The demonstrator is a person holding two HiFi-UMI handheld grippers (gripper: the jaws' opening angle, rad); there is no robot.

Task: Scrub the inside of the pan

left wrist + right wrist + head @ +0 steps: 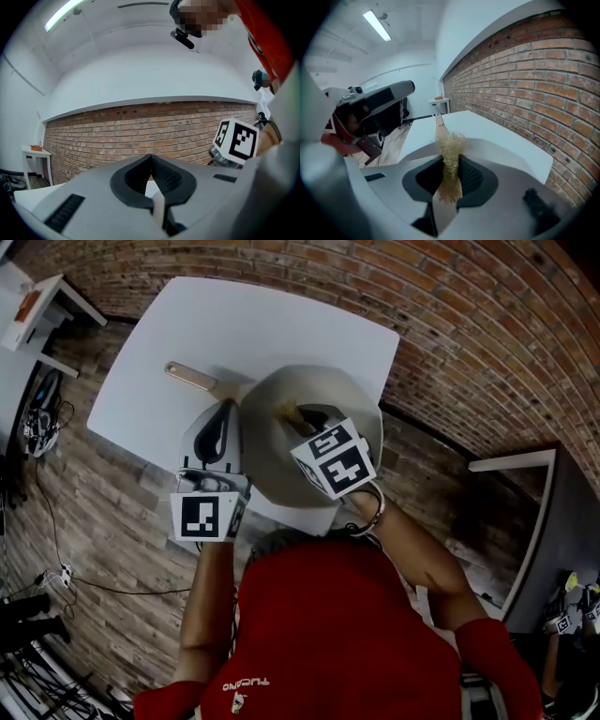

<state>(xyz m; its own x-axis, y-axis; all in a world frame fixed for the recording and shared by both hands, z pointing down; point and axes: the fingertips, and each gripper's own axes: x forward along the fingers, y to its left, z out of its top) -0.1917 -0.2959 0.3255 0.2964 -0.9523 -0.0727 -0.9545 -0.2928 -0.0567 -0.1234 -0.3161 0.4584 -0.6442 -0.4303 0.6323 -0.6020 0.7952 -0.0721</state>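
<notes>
A pale round pan [277, 451] with a wooden handle [190, 377] rests on the white table [281, 324]. My left gripper [222, 420] is at the pan's left edge, close to the handle. In the left gripper view its jaws [152, 180] are closed on a thin pale edge [157, 204], seemingly the pan's rim. My right gripper [305, 418] reaches into the pan, shut on a straw-coloured fibre scrubber [451, 150]. The scrubber [291, 412] pokes out past the right gripper's jaws [450, 180] over the pan's inside. The handle [439, 119] shows beyond it.
The table's front edge is under the pan, near the person's body. A brick wall [450, 324] runs behind and to the right. A white shelf [37, 306] and cables [42, 413] lie to the left, and another white surface [511, 461] is at the right.
</notes>
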